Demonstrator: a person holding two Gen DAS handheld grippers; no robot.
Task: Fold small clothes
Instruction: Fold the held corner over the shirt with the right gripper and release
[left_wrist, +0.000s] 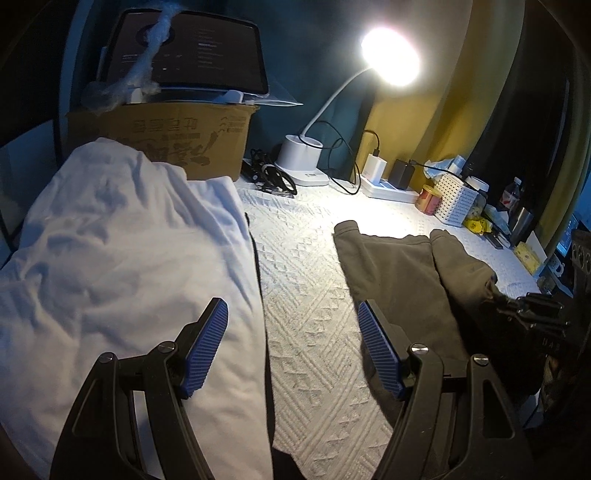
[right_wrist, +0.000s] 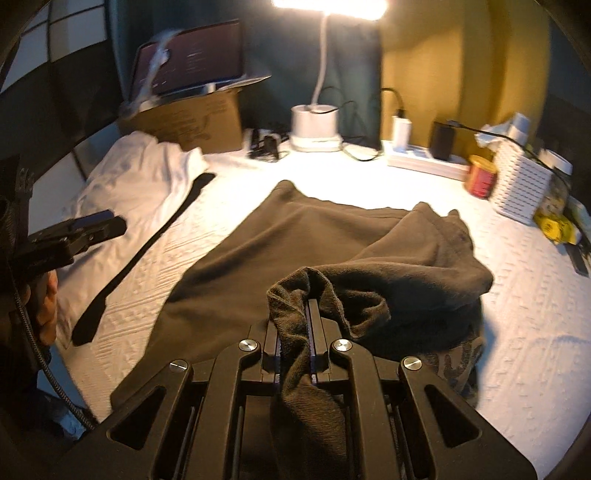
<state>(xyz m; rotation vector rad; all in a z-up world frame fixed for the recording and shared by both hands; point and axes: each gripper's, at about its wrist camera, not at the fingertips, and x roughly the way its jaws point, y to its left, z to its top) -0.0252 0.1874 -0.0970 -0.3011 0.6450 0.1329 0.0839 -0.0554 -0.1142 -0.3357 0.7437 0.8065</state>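
Observation:
A dark olive-brown garment (right_wrist: 295, 240) lies spread on the white textured cover (right_wrist: 517, 314), its right part bunched up. My right gripper (right_wrist: 309, 306) is shut on a gathered edge of this garment, the cloth pinched between its pads and trailing back over the mechanism. The left wrist view shows the same garment (left_wrist: 399, 273) at the right, with the right gripper (left_wrist: 524, 314) on it. My left gripper (left_wrist: 291, 325) hangs open above the cover, nothing between its blue pads (left_wrist: 207, 343). A white garment (left_wrist: 122, 240) lies rumpled at the left.
A cardboard box (left_wrist: 166, 136) with a tablet (left_wrist: 184, 51) on it stands at the back left. A lit desk lamp (left_wrist: 391, 55), cables, a power strip (left_wrist: 388, 184), a red can (right_wrist: 480, 177) and a white perforated basket (right_wrist: 521, 184) line the back. A black strap (right_wrist: 147, 254) lies beside the white garment.

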